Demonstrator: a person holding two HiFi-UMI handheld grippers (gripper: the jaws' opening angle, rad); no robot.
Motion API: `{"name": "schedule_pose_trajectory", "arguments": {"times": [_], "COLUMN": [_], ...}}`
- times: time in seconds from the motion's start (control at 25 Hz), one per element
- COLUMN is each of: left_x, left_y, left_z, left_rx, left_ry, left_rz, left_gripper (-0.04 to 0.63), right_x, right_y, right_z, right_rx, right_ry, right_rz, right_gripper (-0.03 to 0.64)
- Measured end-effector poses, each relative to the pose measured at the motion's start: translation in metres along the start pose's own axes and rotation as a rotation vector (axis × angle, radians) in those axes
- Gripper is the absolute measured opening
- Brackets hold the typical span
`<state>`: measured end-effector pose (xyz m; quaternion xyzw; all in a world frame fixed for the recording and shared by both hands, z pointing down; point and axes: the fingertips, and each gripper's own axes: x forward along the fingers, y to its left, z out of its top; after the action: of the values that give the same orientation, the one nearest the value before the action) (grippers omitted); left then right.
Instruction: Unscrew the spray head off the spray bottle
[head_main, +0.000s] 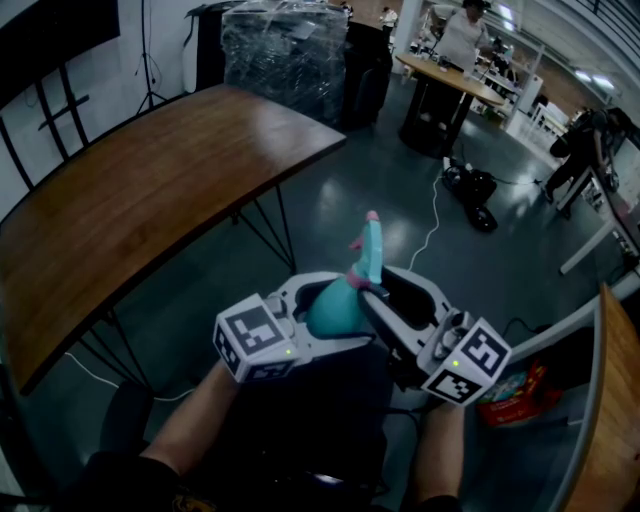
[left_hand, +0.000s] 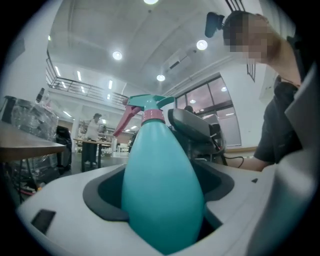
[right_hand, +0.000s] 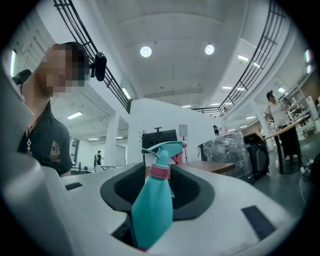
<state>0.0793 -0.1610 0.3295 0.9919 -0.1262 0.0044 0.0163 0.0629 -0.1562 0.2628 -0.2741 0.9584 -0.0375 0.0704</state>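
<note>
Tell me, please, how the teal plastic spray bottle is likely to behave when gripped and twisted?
The teal plastic spray bottle looks smooth and tapered, so it may slip or turn within the left tongs. Its plastic wall could flex if squeezed hard. It is opaque, so its weight is unclear.

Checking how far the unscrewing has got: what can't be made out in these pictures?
1. Thread: the pink collar covers it in every view, so the spray head's looseness is unknown.
2. Base of the spray bottle: in the left gripper view it is sunk behind the left claw.
3. Grip of the right claw: in the right gripper view, its contact with the bottle is too dark to tell.
</note>
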Motion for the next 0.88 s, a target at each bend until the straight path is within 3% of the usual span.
{"name": "schedule_pose_trajectory", "arguments": {"times": [0.16,0.32,0.48,0.88], "left_x": [-0.006,-0.006,-0.002,0.003], "left_y": [0.029,0.035,0.036,0.027], "left_z": [-0.003,-0.009,-0.016,-0.022], "left_rx": [0.001,0.05,0.078,0.13], "left_ry": [0.015,0.059,0.093,0.131], "left_rz": [0.178,0.25,0.282,0.257], "left_gripper": [0.419,0.419,0.419,0.419], "right_x": [0.004,0.018,0.024,0.024], "right_y": [-0.013,-0.012,-0.013,-0.015], "right_z": [0.002,-0.005,-0.012,-0.016], "right_rx": [0.015,-0.012,-0.033,-0.046], "right_ry": [-0.002,0.051,0.09,0.104], "right_rz": [-0.125,-0.234,-0.302,-0.306], "right_gripper": [0.152,0.152,0.152,0.149]}}
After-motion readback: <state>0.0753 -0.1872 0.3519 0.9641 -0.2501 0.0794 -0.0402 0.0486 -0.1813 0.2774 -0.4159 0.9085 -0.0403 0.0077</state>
